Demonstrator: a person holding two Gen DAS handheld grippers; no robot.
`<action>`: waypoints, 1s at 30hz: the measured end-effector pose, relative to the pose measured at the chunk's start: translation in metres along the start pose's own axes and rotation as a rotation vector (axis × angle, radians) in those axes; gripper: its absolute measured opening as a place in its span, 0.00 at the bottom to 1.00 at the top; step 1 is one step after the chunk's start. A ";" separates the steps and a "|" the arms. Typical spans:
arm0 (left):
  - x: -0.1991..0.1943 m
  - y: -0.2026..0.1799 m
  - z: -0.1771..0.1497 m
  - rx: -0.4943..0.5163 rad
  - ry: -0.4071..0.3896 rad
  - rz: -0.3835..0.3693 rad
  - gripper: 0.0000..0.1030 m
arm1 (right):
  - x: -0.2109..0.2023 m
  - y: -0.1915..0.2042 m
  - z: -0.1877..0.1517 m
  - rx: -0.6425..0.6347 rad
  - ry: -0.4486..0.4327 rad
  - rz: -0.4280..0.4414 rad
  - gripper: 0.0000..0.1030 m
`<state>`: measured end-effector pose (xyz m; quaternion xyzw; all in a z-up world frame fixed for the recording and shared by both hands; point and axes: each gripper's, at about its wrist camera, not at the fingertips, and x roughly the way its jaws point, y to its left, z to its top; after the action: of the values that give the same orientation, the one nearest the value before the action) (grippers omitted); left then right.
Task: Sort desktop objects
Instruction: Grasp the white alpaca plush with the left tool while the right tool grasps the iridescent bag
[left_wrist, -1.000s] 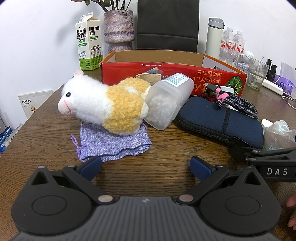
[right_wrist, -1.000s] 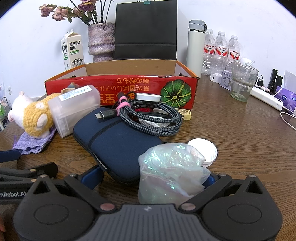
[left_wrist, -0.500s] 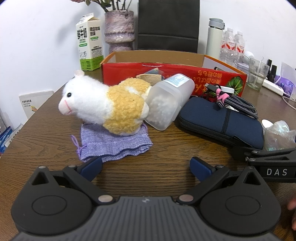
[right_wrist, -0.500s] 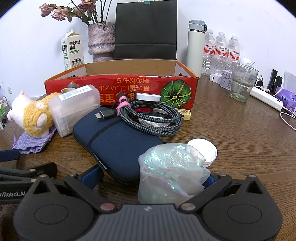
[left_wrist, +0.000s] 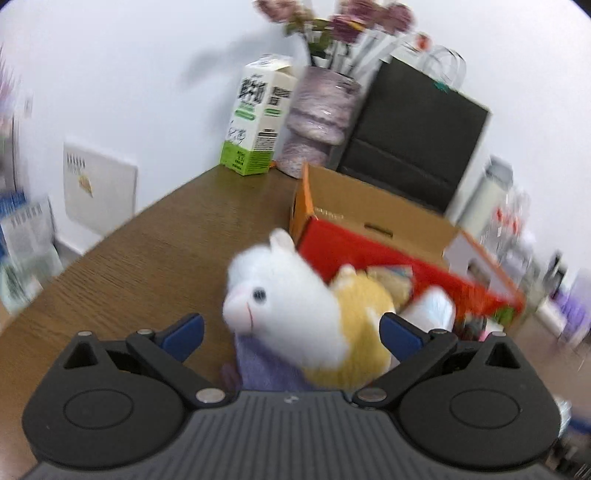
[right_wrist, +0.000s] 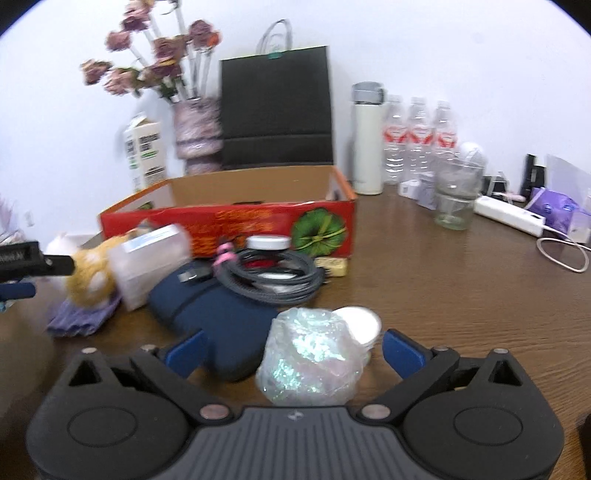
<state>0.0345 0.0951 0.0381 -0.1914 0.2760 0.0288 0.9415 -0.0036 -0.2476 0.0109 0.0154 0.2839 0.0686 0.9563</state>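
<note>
Three water bottles (right_wrist: 417, 142); one each: plush alpaca (left_wrist: 295, 314), milk carton (left_wrist: 258, 118), flower vase (right_wrist: 197, 136), cardboard box (right_wrist: 236, 218), thermos (right_wrist: 367, 138), navy pouch (right_wrist: 221, 317).

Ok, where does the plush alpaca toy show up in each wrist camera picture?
Left wrist view: the plush alpaca fills the centre, between the open left claw fingers, lying on a purple cloth.
Right wrist view: the alpaca sits at the far left edge, partly behind a translucent container.
Shared landmark: the red cardboard box, just behind the alpaca.
</note>
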 end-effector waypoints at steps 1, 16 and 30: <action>0.004 0.006 0.004 -0.049 0.014 -0.022 1.00 | 0.000 -0.002 -0.001 0.002 0.002 0.001 0.78; -0.037 -0.003 0.009 -0.160 -0.094 -0.116 0.38 | -0.023 -0.010 -0.003 -0.001 -0.024 0.062 0.41; -0.112 -0.071 0.031 0.170 -0.326 -0.055 0.38 | -0.089 -0.011 0.037 -0.065 -0.200 0.098 0.41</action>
<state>-0.0334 0.0463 0.1462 -0.1116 0.1158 0.0102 0.9869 -0.0557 -0.2703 0.0894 0.0051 0.1838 0.1225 0.9753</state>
